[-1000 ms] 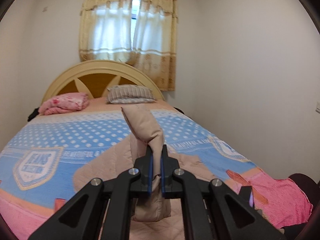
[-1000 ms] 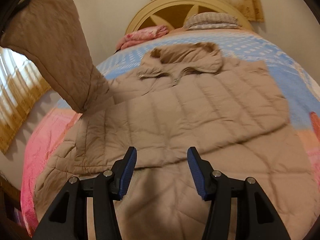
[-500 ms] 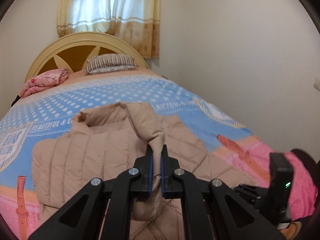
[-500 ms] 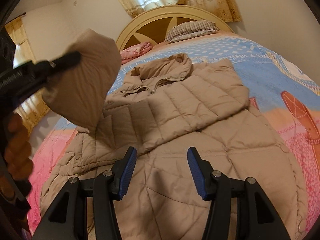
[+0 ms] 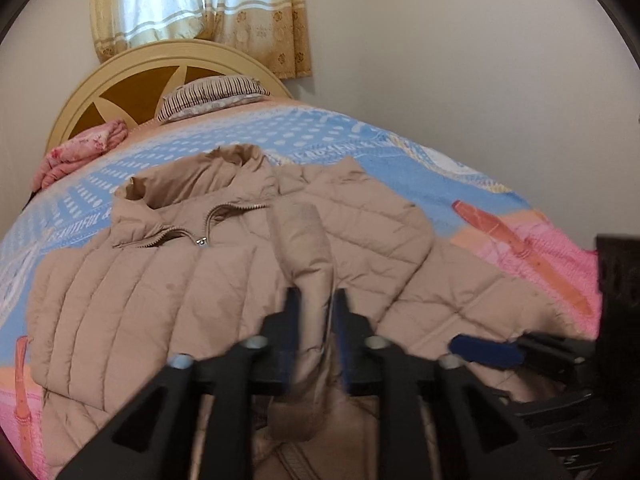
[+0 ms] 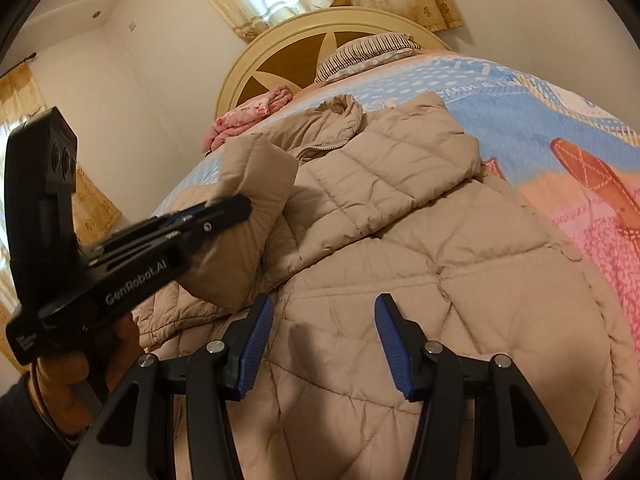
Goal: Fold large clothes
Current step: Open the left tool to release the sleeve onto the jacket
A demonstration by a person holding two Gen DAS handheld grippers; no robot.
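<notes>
A beige quilted puffer jacket [image 5: 132, 280] lies front up on the bed, collar toward the headboard; it also fills the right wrist view [image 6: 420, 248]. My left gripper [image 5: 314, 304] has its jaws parting around the jacket's sleeve [image 5: 308, 248], which lies across the jacket's body; the frame is blurred there. In the right wrist view the left gripper [image 6: 224, 210] sits at the sleeve cuff [image 6: 252, 200]. My right gripper [image 6: 324, 320] is open and empty, just above the jacket's lower part. It shows at the right edge of the left wrist view [image 5: 486, 350].
The bed has a blue and pink blanket [image 5: 400, 152], a striped pillow [image 5: 212, 94] and a folded pink cloth [image 5: 80, 152] by the cream headboard [image 5: 132, 80]. A white wall [image 5: 460, 60] runs along the bed's right side. Curtains [image 5: 200, 4] hang behind.
The left gripper has carried the sleeve down from the air onto the jacket's body, and its jaws have started to spread. The right gripper has stayed open over the lower jacket.
</notes>
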